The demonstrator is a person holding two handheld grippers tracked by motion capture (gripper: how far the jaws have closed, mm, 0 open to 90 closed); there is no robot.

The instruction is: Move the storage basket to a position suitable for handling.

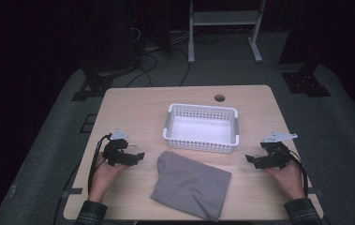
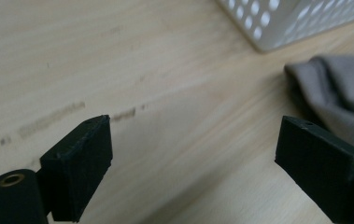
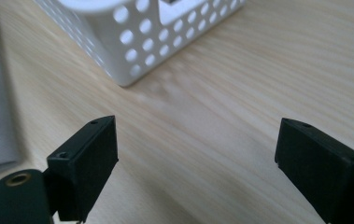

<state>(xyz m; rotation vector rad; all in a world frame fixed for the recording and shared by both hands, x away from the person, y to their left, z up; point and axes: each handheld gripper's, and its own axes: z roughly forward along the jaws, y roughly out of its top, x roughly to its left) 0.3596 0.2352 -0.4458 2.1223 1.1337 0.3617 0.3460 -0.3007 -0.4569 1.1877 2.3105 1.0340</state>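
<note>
At the left of the high view the left tool (image 1: 140,156) rests low over the pale wooden surface (image 1: 133,103), held in the person's left hand (image 1: 104,172), its tips pointing toward the middle. Its jaws are spread wide with nothing between them — in the left gripper view only bare wood with a few faint dark smudges lies in the gap, and the edge of the cloth sits just beyond the jaw on that view's right side.

The folded grey cloth (image 1: 191,183) lies flat near the front edge of the surface, between the two tools and apart from both. It is roughly four-sided, turned a little askew, with one corner reaching toward the front edge. Just behind it, close but not clearly touching, stands a white perforated basket (image 1: 166,126), set near the middle of the surface; it looks empty inside. A small round hole (image 1: 219,98) sits in the surface behind the basket.

At the right, the right tool (image 1: 249,159) is held in the person's right hand (image 1: 287,177), also low over the surface and pointing inward. Its jaws stand spread too, with plain wood between them — in the right gripper view the basket's corner lies ahead and a strip of the grey cloth shows at that view's left edge.
</note>
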